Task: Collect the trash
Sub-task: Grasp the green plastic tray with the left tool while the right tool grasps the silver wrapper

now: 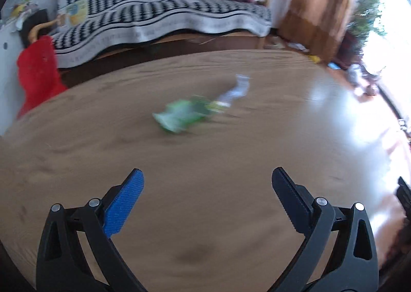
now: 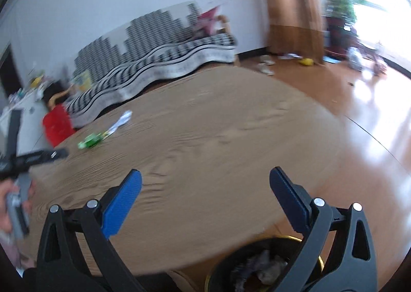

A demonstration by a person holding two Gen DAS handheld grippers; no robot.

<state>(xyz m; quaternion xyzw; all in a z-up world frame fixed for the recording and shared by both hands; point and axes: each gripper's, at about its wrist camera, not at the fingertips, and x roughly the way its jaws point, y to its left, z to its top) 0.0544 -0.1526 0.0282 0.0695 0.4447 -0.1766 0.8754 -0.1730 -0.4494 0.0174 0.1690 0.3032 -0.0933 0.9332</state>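
While both views are motion-blurred, risk noted: green wrapper (image 1: pixel 183 117) and the white scrap (image 1: pixel 237 88) touching its far end look thin and flat on the round wooden table (image 1: pixel 77 151), so closing fingers may skid over them or push them away. Left gripper (image 1: pixel 206 184) wide open, empty, short of the wrapper. Right gripper (image 2: pixel 205 184) wide open, empty, over the table edge above the trash bin (image 2: pixel 221 263)

Green wrapper (image 1: pixel 182 116): you cannot read its print, it is too blurred.
Sofa cover (image 1: pixel 179 17): you see only pattern, no readable words.
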